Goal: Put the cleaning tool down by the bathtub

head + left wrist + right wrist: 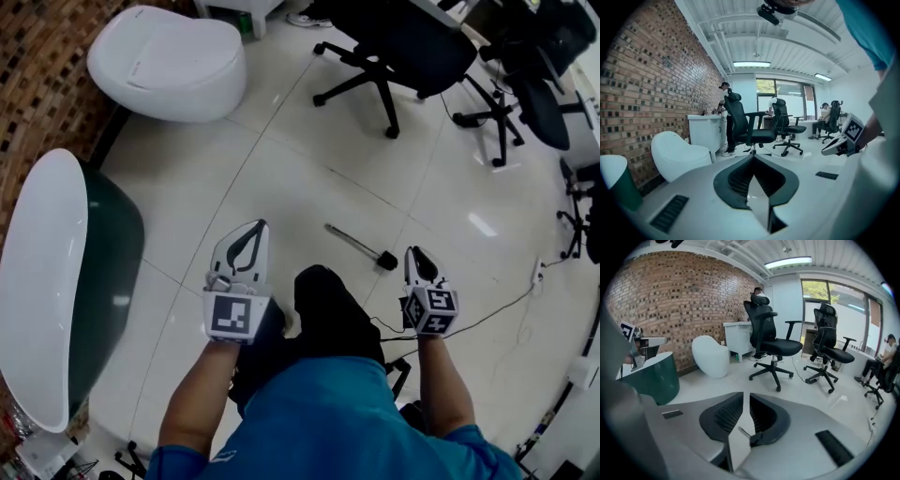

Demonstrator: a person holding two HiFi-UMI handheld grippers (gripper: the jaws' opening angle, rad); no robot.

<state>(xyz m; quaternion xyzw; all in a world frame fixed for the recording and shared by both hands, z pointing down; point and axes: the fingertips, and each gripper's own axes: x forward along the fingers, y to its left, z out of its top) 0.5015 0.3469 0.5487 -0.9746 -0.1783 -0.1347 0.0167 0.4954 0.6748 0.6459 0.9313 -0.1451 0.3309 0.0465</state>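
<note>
The cleaning tool, a thin rod with a small black head, lies flat on the white floor tiles. My right gripper hovers just right of the tool's black head. Its jaws stand a little apart, and the tool shows through the gap with neither pad touching it. To the left my left gripper is shut and empty, its tips meeting. The bathtub, white inside and dark green outside, stands at the far left, well away from the tool. It also shows as the bathtub in the right gripper view.
A white oval fixture sits by the brick wall beyond the tub. Black office chairs on castors stand ahead and to the right. A thin cable runs across the floor at the right. The person's dark knee is between the grippers.
</note>
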